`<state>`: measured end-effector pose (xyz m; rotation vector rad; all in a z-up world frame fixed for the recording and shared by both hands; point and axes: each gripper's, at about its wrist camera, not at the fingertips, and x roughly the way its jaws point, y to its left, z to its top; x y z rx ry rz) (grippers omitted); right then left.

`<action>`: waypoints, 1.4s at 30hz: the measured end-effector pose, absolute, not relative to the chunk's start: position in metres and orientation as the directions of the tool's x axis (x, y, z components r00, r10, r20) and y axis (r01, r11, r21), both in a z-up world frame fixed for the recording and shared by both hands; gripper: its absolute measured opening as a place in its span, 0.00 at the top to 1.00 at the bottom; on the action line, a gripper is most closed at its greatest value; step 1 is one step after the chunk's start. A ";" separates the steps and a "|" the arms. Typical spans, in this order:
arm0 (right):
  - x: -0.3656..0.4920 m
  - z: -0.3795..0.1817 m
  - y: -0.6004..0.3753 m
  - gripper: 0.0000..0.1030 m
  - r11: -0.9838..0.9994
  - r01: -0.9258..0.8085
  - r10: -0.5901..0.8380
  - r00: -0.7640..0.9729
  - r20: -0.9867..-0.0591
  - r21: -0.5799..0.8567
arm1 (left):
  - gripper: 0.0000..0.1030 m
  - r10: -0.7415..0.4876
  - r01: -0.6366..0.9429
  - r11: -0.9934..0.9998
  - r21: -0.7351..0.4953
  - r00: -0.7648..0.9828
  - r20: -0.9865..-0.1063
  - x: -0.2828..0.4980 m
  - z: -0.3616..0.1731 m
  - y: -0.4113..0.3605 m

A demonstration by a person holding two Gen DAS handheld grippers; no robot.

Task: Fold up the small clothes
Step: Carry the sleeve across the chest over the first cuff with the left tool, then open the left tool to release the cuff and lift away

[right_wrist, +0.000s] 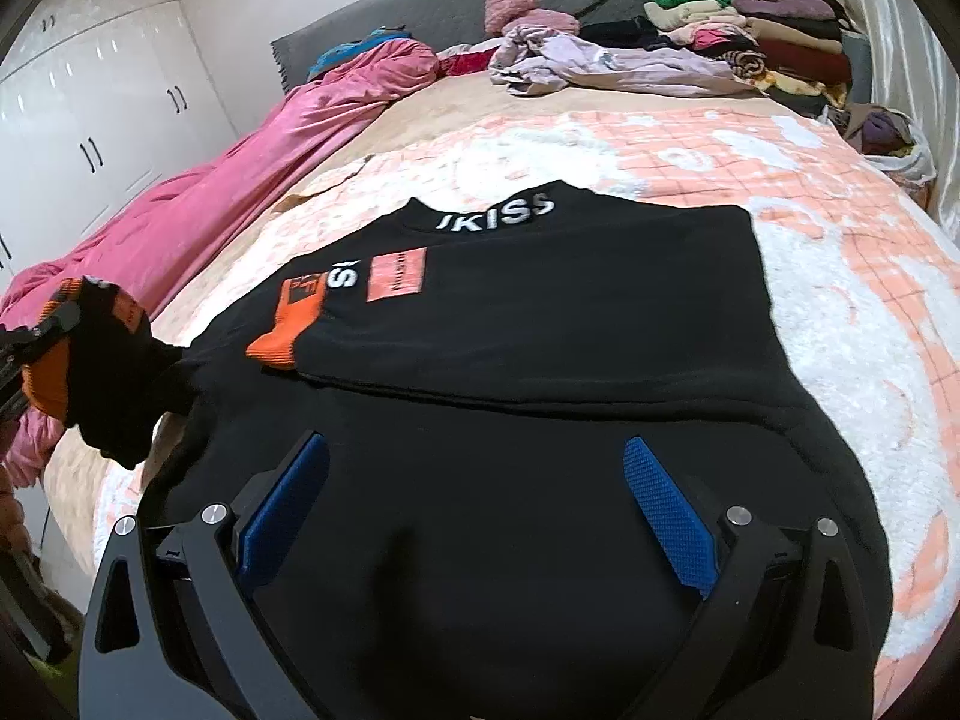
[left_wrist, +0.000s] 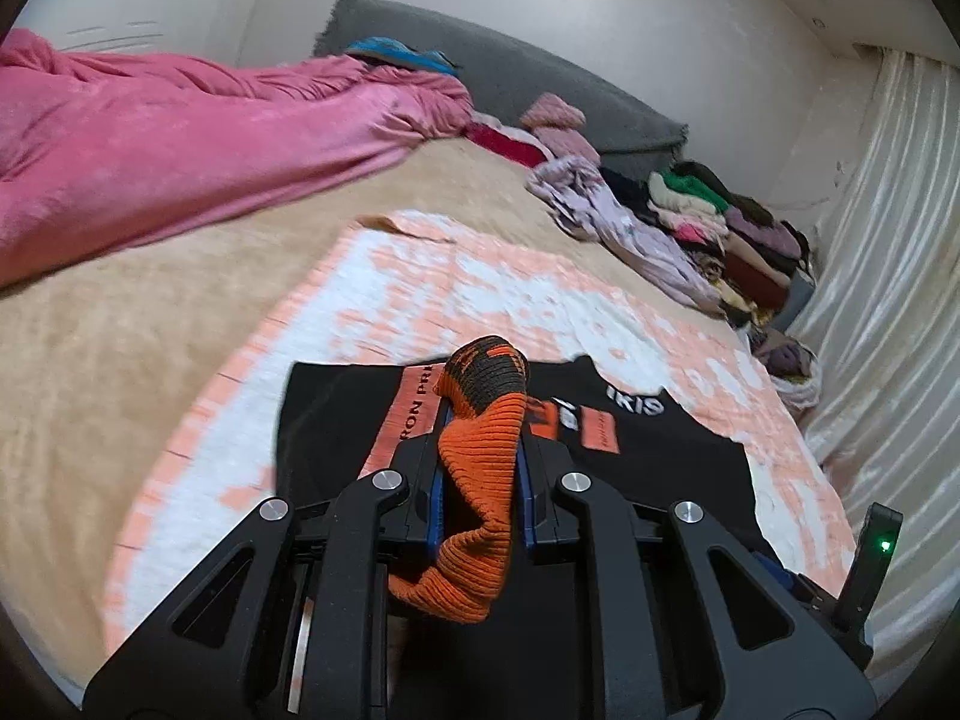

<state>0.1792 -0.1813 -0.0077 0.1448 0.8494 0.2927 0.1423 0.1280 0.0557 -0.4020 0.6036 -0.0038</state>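
A black sweatshirt [right_wrist: 540, 324] with white "KISS" lettering and orange patches lies on the orange-and-white blanket [right_wrist: 840, 276], its right sleeve folded across the chest with the orange cuff [right_wrist: 282, 330] on top. My left gripper [left_wrist: 480, 420] is shut on the other sleeve's orange ribbed cuff [left_wrist: 480, 450], held up above the sweatshirt [left_wrist: 660, 456]. In the right wrist view that lifted sleeve [right_wrist: 114, 360] hangs at the left edge. My right gripper [right_wrist: 477, 450] is open and empty, low over the sweatshirt's lower part.
A pink duvet [left_wrist: 180, 138] lies bunched along the left of the bed. A lilac garment [right_wrist: 600, 66] and stacks of folded clothes [right_wrist: 768, 42] sit at the far side by the grey headboard [right_wrist: 456, 6]. A curtain [left_wrist: 888, 276] hangs on the right, white wardrobes [right_wrist: 90, 102] on the left.
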 end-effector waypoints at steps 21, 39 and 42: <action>0.182 -0.011 -0.226 0.05 0.968 -0.096 0.237 0.654 -0.719 0.232 | 0.73 -0.277 0.018 0.922 -0.387 0.730 -0.625 0.178 0.004 0.053; 0.201 -0.008 -0.138 0.05 0.899 -0.309 0.435 0.549 -0.714 0.310 | 0.56 0.069 -0.293 0.897 -0.332 0.833 -0.549 0.160 0.003 0.149; 0.212 -0.012 -0.111 0.07 0.886 -0.359 0.451 0.520 -0.725 0.294 | 0.56 0.110 -0.334 0.886 -0.322 0.826 -0.553 0.158 -0.004 0.162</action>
